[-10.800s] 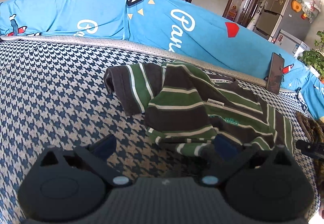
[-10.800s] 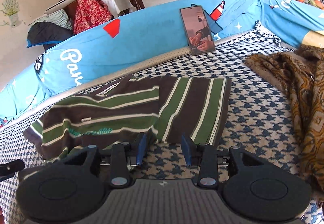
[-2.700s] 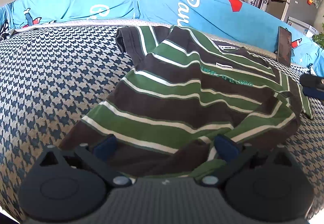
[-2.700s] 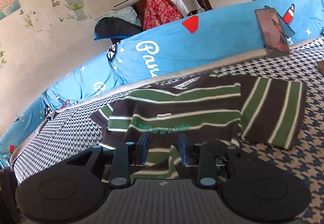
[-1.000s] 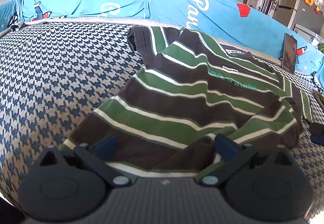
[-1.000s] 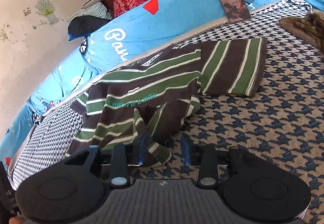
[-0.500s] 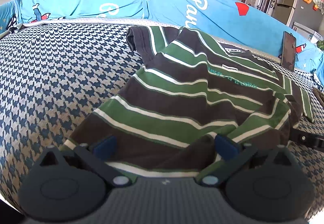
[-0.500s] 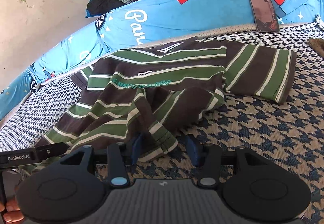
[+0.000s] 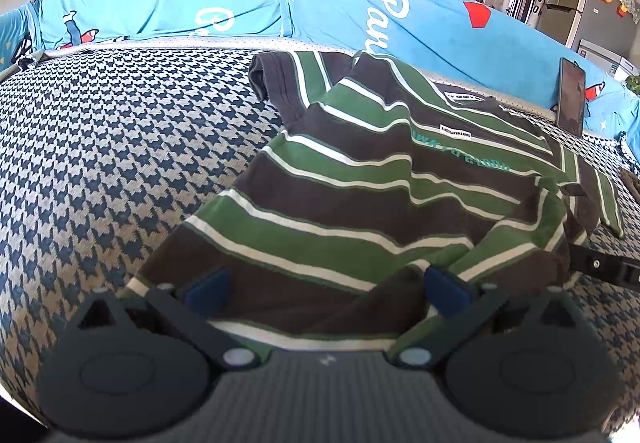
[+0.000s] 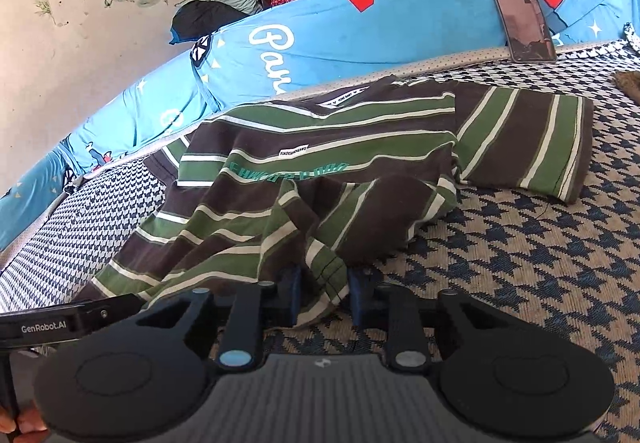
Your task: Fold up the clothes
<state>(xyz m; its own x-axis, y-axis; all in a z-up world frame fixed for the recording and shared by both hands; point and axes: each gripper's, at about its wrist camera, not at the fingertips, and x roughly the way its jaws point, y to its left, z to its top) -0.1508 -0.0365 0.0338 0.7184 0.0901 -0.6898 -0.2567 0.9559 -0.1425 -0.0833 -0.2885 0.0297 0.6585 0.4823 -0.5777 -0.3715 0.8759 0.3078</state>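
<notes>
Left of the left gripper (image 9: 326, 285), bare houndstooth cover (image 9: 120, 147) runs clear to the blue cushion (image 9: 240, 11). Ahead, the striped shirt (image 9: 360, 195) blocks its way. Right of the right gripper (image 10: 322, 295) the cover lies bare; a phone (image 10: 522, 19) leans far ahead.
</notes>
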